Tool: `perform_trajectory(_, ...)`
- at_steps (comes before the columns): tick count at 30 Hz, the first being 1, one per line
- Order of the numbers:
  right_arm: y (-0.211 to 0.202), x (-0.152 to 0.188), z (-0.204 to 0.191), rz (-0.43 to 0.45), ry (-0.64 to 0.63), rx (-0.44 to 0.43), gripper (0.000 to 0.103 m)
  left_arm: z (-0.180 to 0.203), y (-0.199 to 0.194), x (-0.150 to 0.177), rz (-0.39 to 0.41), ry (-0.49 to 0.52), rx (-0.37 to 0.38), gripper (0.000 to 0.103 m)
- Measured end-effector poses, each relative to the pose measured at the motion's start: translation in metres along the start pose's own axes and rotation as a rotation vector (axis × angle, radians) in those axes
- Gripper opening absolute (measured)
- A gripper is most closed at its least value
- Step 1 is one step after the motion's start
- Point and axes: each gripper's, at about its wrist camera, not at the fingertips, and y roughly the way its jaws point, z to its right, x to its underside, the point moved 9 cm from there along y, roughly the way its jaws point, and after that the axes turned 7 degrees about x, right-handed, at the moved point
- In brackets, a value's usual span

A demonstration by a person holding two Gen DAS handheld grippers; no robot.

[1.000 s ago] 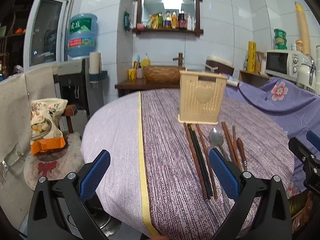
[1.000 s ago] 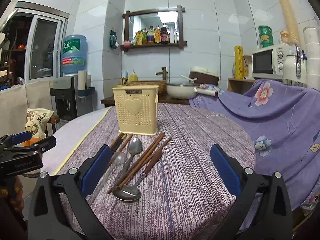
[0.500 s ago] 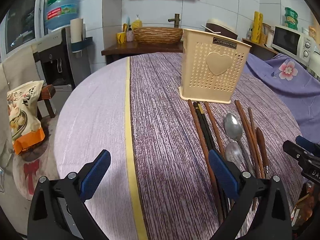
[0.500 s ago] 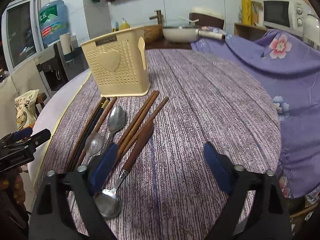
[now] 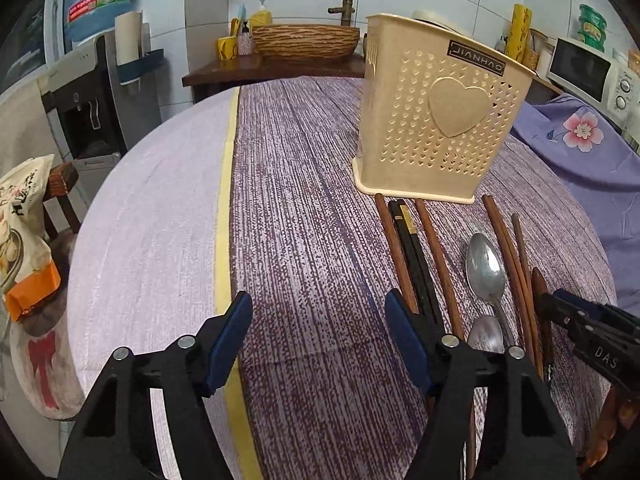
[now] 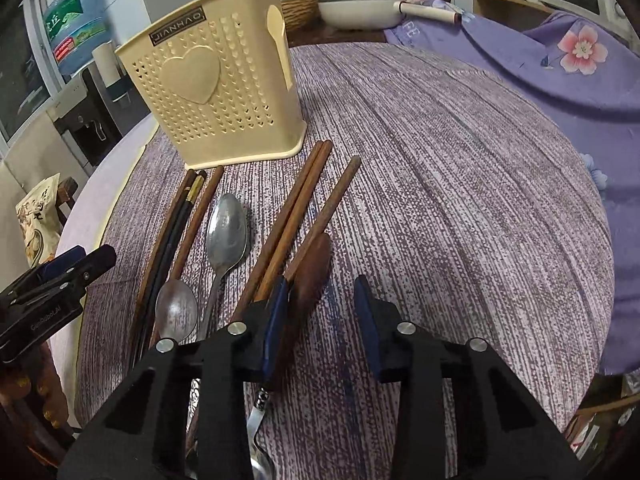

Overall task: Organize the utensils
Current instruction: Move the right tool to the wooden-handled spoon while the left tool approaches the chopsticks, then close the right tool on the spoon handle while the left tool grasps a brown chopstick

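Note:
A cream utensil holder (image 5: pixel 436 116) with a heart on its front stands upright on the round table; it also shows in the right wrist view (image 6: pixel 216 84). In front of it lie several brown and black chopsticks (image 5: pixel 412 256), two metal spoons (image 5: pixel 486 268) and a wooden-handled spoon (image 6: pixel 312 276). My left gripper (image 5: pixel 320 340) is open and empty, low over the cloth just left of the chopsticks. My right gripper (image 6: pixel 322 320) is open, low over the table, with the wooden handle between its fingers by the left one.
The table has a purple striped cloth (image 6: pixel 440 184) with a pale lilac part (image 5: pixel 160 220) at left. A snack bag (image 5: pixel 20 232) sits on a chair at left. A purple floral cover (image 6: pixel 560 60) lies at right. A water dispenser (image 5: pixel 92 92) stands behind.
Both grippers have come down and forward toward the utensils. The right gripper has narrowed and now straddles the wooden-handled spoon. The utensils have not moved.

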Motion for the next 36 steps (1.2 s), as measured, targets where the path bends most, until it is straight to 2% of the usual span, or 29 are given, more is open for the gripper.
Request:
perform_trajectory(4,0.002,-0.005,-0.005,0.003,-0.007,0.014,0.03,0.003,0.01,-0.005,-0.022,-0.003,0.012,0.064)
perform_trajectory(8,0.003,-0.008,-0.008,0.012,-0.025,0.017,0.023,0.011,0.018,-0.012,-0.038,0.009,0.026,0.062)
perform_trajectory(12,0.003,-0.009,-0.01,0.019,-0.043,0.011,0.02,0.02,0.03,-0.019,-0.054,0.036,0.017,0.056)
perform_trajectory(15,0.004,-0.011,-0.009,0.018,-0.051,-0.001,0.02,0.025,0.038,-0.021,-0.073,0.029,0.035,0.052)
perform_trajectory(21,0.006,-0.013,-0.009,0.024,-0.064,-0.012,0.02,0.033,0.048,-0.027,-0.081,0.029,0.05,0.051)
perform_trajectory(28,0.007,-0.013,-0.007,0.023,-0.072,-0.025,0.02,0.026,0.05,-0.029,-0.075,0.037,0.005,0.05)
perform_trajectory(36,0.008,-0.016,-0.009,0.023,-0.078,-0.018,0.02,0.024,0.053,-0.034,-0.089,0.024,0.017,0.05)
